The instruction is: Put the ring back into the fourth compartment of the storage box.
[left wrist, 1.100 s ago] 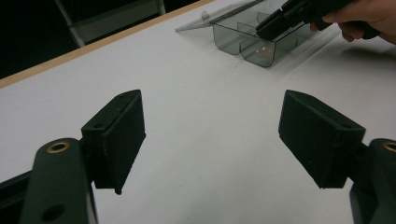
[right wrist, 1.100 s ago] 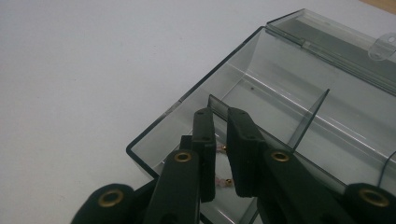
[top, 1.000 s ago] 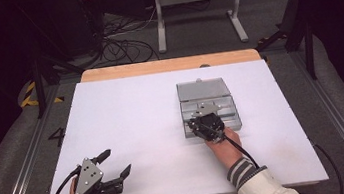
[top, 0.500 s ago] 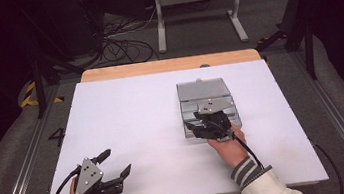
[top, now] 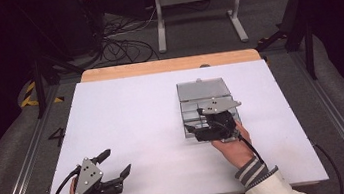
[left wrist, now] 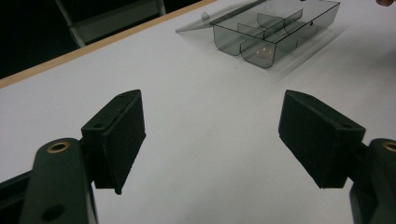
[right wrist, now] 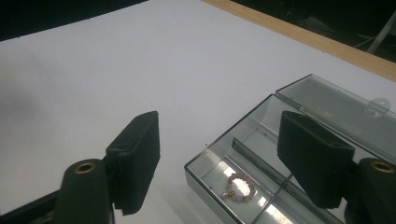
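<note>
A clear plastic compartment box (top: 185, 114) lies on the right half of the white table, its lid (top: 202, 89) folded open behind it. A small pink bead ring (right wrist: 239, 187) lies in the box's near corner compartment. My right gripper (top: 195, 130) hovers over the near left corner of the box (right wrist: 229, 133). Its jaws have just been opening and stand apart with nothing between them; the ring lies below them. My left gripper (top: 118, 161) rests at the front left of the table, open and empty. From there the box (left wrist: 243, 44) lies far ahead of the left gripper (left wrist: 210, 140).
The white table top (top: 132, 117) has a wooden strip (top: 171, 65) along its far edge. Beyond it stand a metal frame (top: 198, 3) and loose cables (top: 122, 43) on the dark floor. A cable trails from each gripper.
The right gripper has lifted away from the box and drawn slightly toward the person, and its jaws have spread apart. The left gripper has stayed where it was.
</note>
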